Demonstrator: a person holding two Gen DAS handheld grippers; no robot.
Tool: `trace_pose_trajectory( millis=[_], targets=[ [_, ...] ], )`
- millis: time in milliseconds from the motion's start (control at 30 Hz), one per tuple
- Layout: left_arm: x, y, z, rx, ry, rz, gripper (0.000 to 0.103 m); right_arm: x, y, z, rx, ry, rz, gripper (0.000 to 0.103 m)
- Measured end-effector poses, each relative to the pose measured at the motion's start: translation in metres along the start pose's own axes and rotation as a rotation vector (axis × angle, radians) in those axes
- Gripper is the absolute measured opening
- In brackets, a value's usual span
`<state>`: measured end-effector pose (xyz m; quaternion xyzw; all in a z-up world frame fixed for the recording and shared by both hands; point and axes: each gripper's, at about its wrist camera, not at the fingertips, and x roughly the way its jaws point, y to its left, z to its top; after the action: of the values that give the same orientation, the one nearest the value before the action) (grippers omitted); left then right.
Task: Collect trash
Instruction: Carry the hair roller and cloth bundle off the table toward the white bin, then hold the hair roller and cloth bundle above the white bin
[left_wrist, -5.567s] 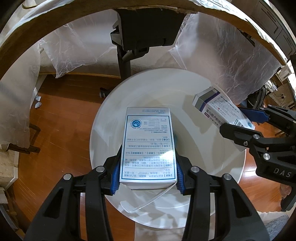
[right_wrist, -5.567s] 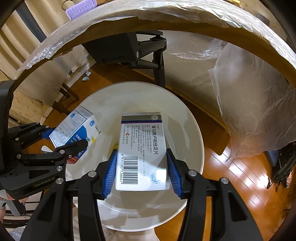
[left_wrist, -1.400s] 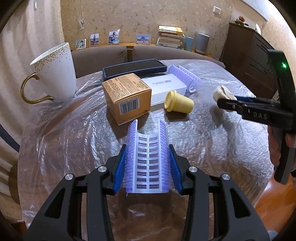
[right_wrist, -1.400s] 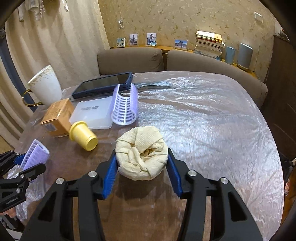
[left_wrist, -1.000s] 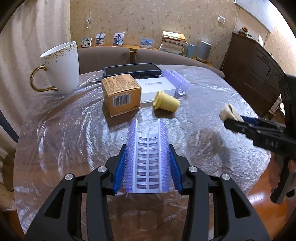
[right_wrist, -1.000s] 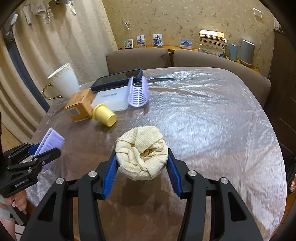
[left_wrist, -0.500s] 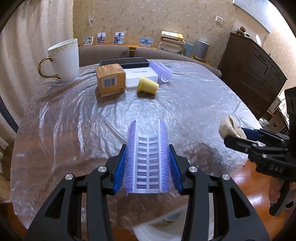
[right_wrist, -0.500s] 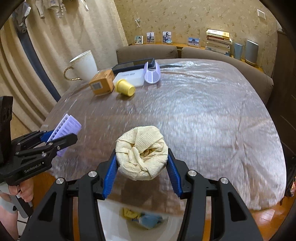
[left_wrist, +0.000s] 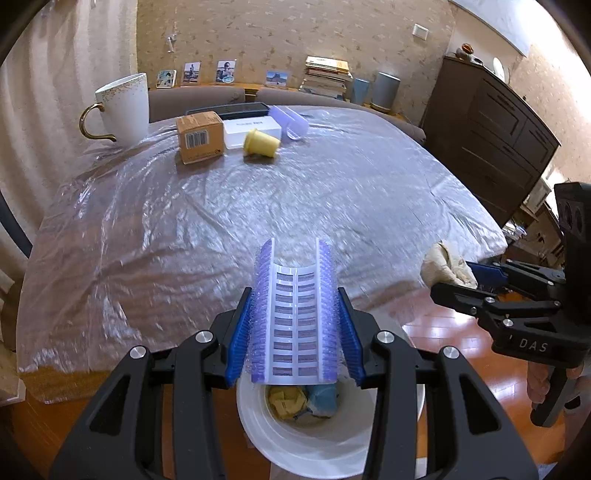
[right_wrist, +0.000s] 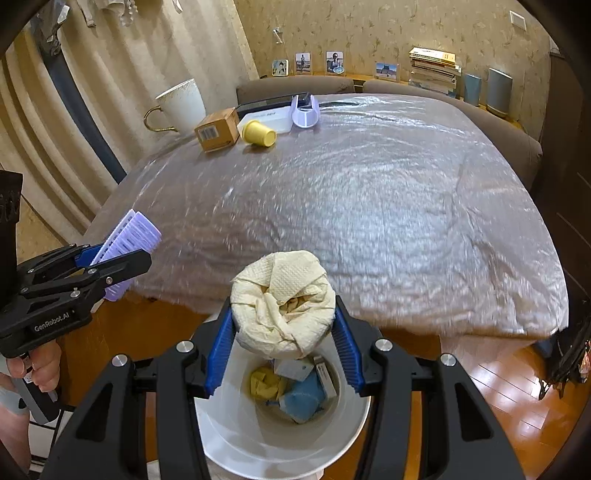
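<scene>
My left gripper (left_wrist: 295, 325) is shut on a purple curved plastic hair roller (left_wrist: 295, 314), held past the table's near edge above a white bin (left_wrist: 306, 439). A crumpled cream paper towel (right_wrist: 282, 306) sits squeezed between the blue pads of my right gripper (right_wrist: 282, 343), right over the same white bin (right_wrist: 280, 439). Inside the bin lie yellow and blue scraps and small boxes. Each gripper shows in the other's view: the right gripper (left_wrist: 458, 280) at the right, the left gripper (right_wrist: 122, 254) at the left.
The plastic-covered table (left_wrist: 280, 199) carries at its far end a white mug (left_wrist: 123, 107), a brown box (left_wrist: 201, 136), a yellow cup on its side (left_wrist: 260, 142), a white flat box (left_wrist: 251, 127) and another purple roller (right_wrist: 304, 110). A dark cabinet (left_wrist: 491, 147) stands at the right.
Both grippers have drawn back from the table's far objects to its near edge, keeping their loads. The white bin has come into view beneath them.
</scene>
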<state>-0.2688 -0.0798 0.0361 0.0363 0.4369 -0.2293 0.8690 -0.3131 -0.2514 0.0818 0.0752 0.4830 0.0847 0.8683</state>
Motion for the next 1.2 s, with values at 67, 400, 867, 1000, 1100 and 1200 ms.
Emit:
trace_pose_trajectory(
  millis=[67,400,867,1000,1100,1200],
  targets=[
    [-0.003,-0.005,-0.006,0.009,0.004,0.001,0.044,-0.002,0.001,-0.005,0.0,0.003,0.002,0.05],
    [-0.009,-0.019,-0.03,0.015,0.032,-0.02,0.044,-0.011,0.006,-0.026,-0.011,0.023,0.008,0.05],
    [0.005,-0.026,-0.064,0.002,0.116,-0.017,0.044,0.0,0.007,-0.062,-0.027,0.106,-0.008,0.05],
    [0.011,-0.027,-0.072,0.01,0.135,-0.003,0.044,0.008,0.005,-0.07,-0.027,0.133,-0.013,0.05],
    [0.016,-0.028,-0.076,0.014,0.149,0.003,0.044,0.013,0.005,-0.073,-0.031,0.144,-0.019,0.05],
    [0.022,-0.027,-0.079,0.013,0.165,0.007,0.044,0.019,0.005,-0.075,-0.036,0.152,-0.026,0.05]
  ],
)
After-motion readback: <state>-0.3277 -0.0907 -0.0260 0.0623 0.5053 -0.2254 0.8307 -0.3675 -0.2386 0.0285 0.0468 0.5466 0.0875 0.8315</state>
